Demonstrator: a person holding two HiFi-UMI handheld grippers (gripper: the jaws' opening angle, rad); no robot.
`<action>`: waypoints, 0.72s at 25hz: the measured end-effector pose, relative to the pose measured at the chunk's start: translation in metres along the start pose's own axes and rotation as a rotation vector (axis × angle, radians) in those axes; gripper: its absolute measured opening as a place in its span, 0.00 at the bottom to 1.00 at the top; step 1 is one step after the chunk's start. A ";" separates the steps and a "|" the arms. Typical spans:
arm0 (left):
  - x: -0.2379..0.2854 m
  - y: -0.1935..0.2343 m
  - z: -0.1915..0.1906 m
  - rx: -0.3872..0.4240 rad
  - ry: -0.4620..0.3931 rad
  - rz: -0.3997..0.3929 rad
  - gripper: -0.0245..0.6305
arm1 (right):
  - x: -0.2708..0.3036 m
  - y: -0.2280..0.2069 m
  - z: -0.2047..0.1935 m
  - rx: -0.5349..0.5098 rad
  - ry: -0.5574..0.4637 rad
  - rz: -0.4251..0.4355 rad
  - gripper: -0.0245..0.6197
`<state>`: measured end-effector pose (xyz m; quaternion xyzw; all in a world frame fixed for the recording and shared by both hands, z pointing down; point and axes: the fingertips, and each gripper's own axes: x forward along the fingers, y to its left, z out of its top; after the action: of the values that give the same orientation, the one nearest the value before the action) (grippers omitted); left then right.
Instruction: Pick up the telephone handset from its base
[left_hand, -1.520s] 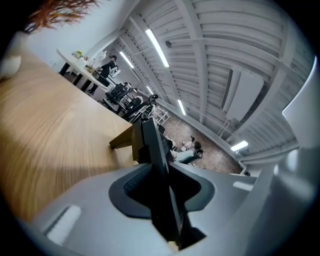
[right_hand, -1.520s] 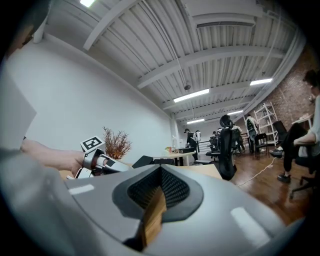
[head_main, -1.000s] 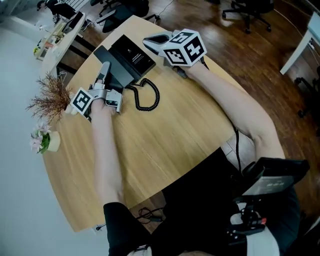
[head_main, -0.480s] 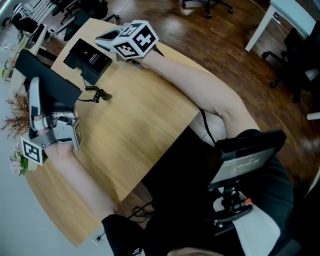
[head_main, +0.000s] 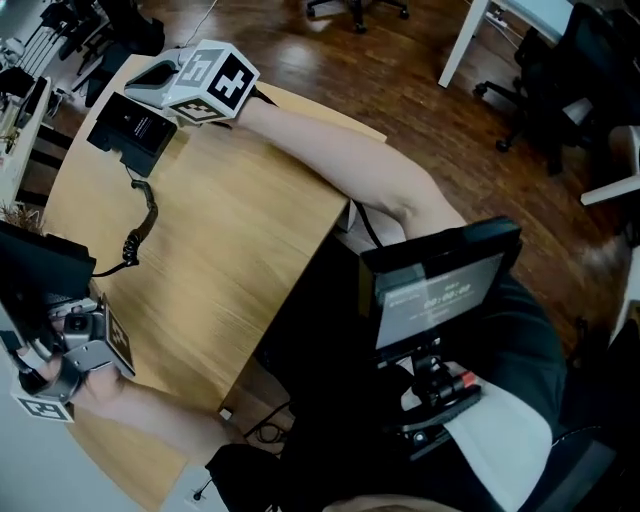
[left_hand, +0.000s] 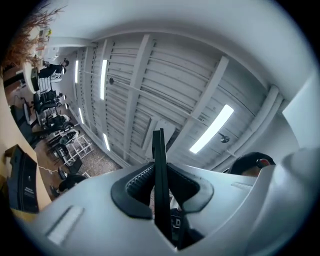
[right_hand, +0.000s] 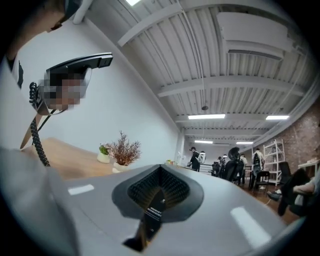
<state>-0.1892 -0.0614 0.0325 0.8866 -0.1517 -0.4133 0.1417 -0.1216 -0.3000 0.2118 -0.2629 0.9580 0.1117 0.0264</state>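
A potted dry sprig (right_hand: 124, 149) stands on the wooden worktop (head_main: 230, 230); the base (head_main: 135, 130) lies at its far end, just beside the right tool (head_main: 152, 76), jaws pressed together on nothing; a coiled cord (head_main: 140, 222) runs to the handset (head_main: 40, 268), off the base, clamped in the left tool (head_main: 58, 318); the picture's edge cuts the handset off.

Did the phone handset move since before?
Yes. The handset left the base: it lay on it, now it's off toward the near table edge, cord stretched between.
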 end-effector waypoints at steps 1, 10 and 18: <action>-0.007 -0.010 -0.001 0.014 -0.016 -0.016 0.16 | -0.008 0.006 0.006 -0.010 -0.017 0.003 0.04; -0.030 -0.023 -0.003 -0.069 -0.138 -0.014 0.16 | -0.092 0.057 0.063 -0.055 -0.113 0.043 0.04; -0.054 -0.010 -0.025 -0.121 -0.150 -0.005 0.16 | -0.146 0.074 0.057 0.010 -0.180 -0.003 0.04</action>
<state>-0.2014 -0.0282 0.0811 0.8434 -0.1345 -0.4872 0.1823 -0.0337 -0.1525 0.1865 -0.2532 0.9518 0.1299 0.1142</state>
